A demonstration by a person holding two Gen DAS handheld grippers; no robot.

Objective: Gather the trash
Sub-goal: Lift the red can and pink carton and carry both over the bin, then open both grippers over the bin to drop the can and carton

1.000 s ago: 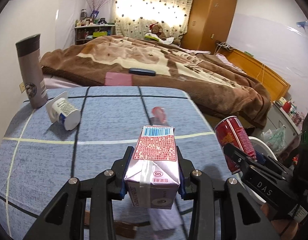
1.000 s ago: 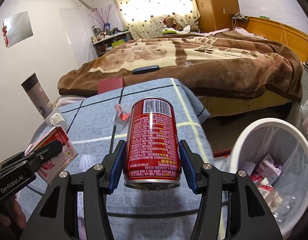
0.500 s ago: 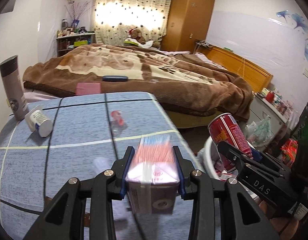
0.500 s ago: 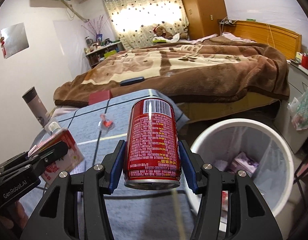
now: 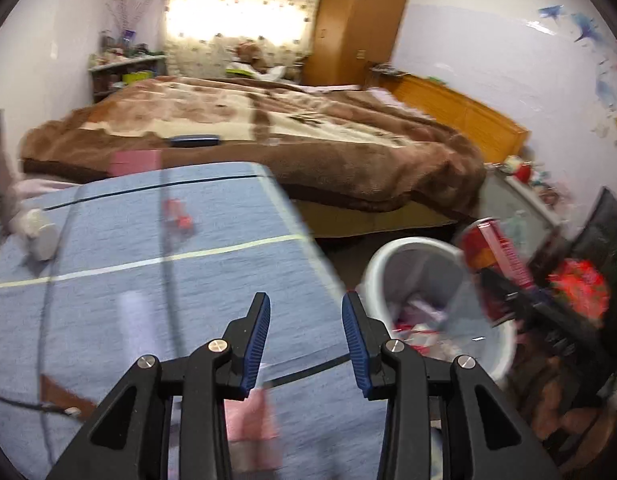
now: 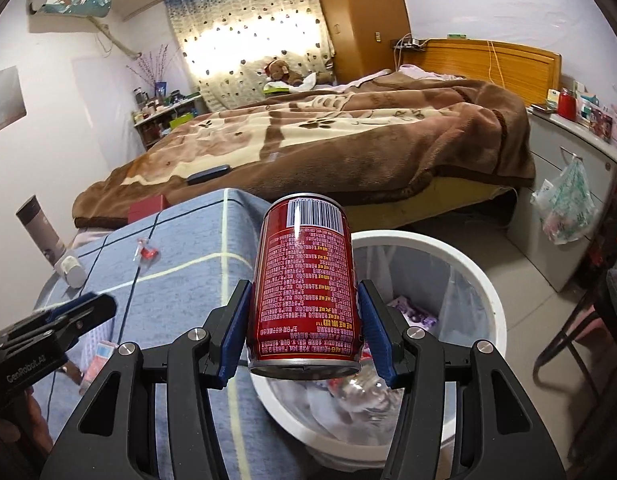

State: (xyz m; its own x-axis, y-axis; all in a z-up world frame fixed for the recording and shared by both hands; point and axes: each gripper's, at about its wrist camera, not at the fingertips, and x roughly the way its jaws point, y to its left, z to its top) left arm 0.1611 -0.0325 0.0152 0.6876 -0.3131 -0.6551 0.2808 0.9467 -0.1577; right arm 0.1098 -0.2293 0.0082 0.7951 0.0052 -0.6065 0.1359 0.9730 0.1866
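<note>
My left gripper [image 5: 306, 336] is open and empty above the blue table's right edge. A blurred pink carton [image 5: 250, 418] shows below it, also seen in the right wrist view [image 6: 98, 362] on or near the table. My right gripper [image 6: 304, 328] is shut on a red can [image 6: 306, 284], held over the white trash bin [image 6: 480, 276]. In the left wrist view the can [image 5: 494, 254] sits at the bin's [image 5: 372, 276] right side. A white cup [image 5: 40, 232] and a red-and-clear wrapper [image 5: 178, 216] lie on the table.
The blue-clothed table [image 5: 108, 248] stands beside a bed with a brown blanket [image 6: 348, 132]. A grey tumbler [image 6: 40, 228] stands at the table's far left. A grey cabinet [image 6: 564, 184] with a hanging plastic bag [image 6: 566, 208] is right of the bin.
My left gripper opened and the carton dropped out of it, now blurred below the fingers. Both grippers swung right toward the bin; the can now hangs over it.
</note>
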